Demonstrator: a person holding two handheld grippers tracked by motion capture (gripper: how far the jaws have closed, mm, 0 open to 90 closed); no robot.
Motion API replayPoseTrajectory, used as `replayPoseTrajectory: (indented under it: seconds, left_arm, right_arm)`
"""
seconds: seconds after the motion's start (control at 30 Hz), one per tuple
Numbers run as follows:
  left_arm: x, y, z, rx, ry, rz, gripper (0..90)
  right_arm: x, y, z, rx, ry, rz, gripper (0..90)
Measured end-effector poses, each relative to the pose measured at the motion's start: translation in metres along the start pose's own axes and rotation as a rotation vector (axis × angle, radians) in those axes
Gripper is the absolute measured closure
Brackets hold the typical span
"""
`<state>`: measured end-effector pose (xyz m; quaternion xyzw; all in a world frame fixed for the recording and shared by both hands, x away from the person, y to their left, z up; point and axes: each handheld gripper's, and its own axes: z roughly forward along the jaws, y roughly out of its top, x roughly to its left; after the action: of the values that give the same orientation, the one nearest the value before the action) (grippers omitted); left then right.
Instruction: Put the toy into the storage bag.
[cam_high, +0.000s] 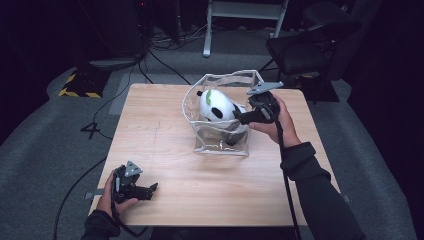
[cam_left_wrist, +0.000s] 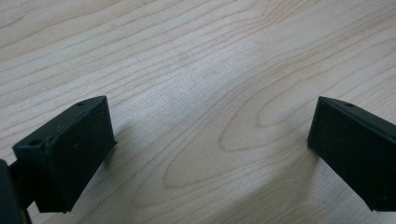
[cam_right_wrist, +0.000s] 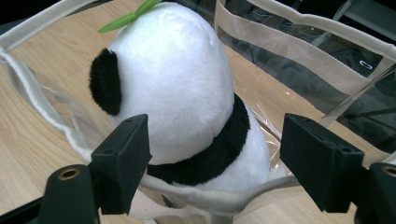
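High view
Item: a panda plush (cam_high: 216, 107) is sitting inside a clear bag (cam_high: 220, 145) at upper centre of the frame, on a wooden table (cam_high: 175, 165).
Bag: it is standing with its mouth up, and its pale-trimmed rim is sagging out of shape.
Plush axis: the long axis is leaning; the white head is pointing up and toward the frame's left, the dark parts lying lower right in the bag.
Right gripper (cam_high: 239, 119): it is reaching in from the frame's right at the bag's rim, close beside the plush.
Left gripper (cam_high: 154, 189): it is resting in the hand at lower left, well apart from the bag.

Left gripper view
Jaws: they are standing spread wide over bare wood grain, with nothing between them.

Right gripper view
Jaws: they are standing partly apart on either side of the plush's body and black collar band; no pad is visibly pressing on it.
Leaf: a green leaf (cam_right_wrist: 130, 17) is sticking out of the head at upper left of the frame.
Rim: the bag's trim is crossing between the jaws, in front of the plush.

Risk
Snag: closing here is likely catching the rim along with the plush, so the light bag would be dragging or tipping.
Slip: the soft round body may be squeezing out of a shallow pinch.
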<state>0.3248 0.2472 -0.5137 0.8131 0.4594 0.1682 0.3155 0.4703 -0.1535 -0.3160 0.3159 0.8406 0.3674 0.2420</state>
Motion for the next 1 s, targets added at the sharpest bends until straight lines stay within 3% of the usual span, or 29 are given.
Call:
replayPoseTrajectory:
  seconds: [0.6, 1.0]
  left_arm:
    - [0.0, 0.0, 0.0, 0.0, 0.0, 0.0, 0.5]
    - [0.0, 0.0, 0.0, 0.001, -0.001, 0.002, 0.5]
  right_arm:
    - [0.005, -0.008, -0.018, -0.015, 0.002, -0.072, 23.1]
    - [0.003, -0.02, -0.028, -0.025, 0.009, -0.081, 22.4]
